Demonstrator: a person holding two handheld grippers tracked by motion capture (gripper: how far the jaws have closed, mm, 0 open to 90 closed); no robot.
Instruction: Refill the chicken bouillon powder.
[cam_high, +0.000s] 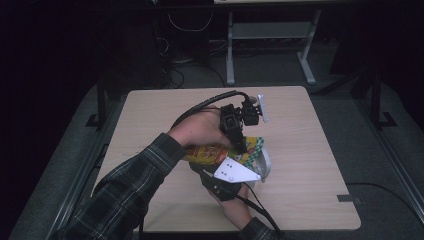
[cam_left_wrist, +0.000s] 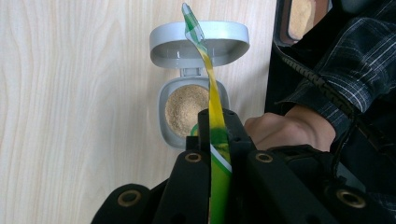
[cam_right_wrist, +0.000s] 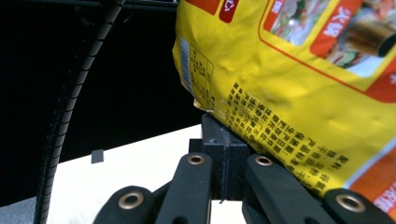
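We find both hands working over the near middle of the light wooden table (cam_high: 150, 105), pouring from a yellow printed foil seasoning packet (cam_high: 212, 151) into a small grey plastic flip-lid container (cam_left_wrist: 194, 114). The left gripper (cam_left_wrist: 214, 122) has its jaws pressed together on the packet's green-and-yellow edge, which rises as a thin strip between them. The right gripper (cam_right_wrist: 223, 135) is likewise clamped on the same packet, its jaws pinching the lower seam while the yellow body bulges up and to the right of them. The container stands on the table directly below and just beyond the left jaws, lid hinged back flat, its square well already holding tan powder. In our judgement the step in hand is the pour, and it is best done by keeping the packet's mouth over the well, tilting slowly and holding both grips firm so the foil does not twist. The chief risk we note is powder falling onto the table beside the rim. The container sits toward the table's near edge, right of centre.
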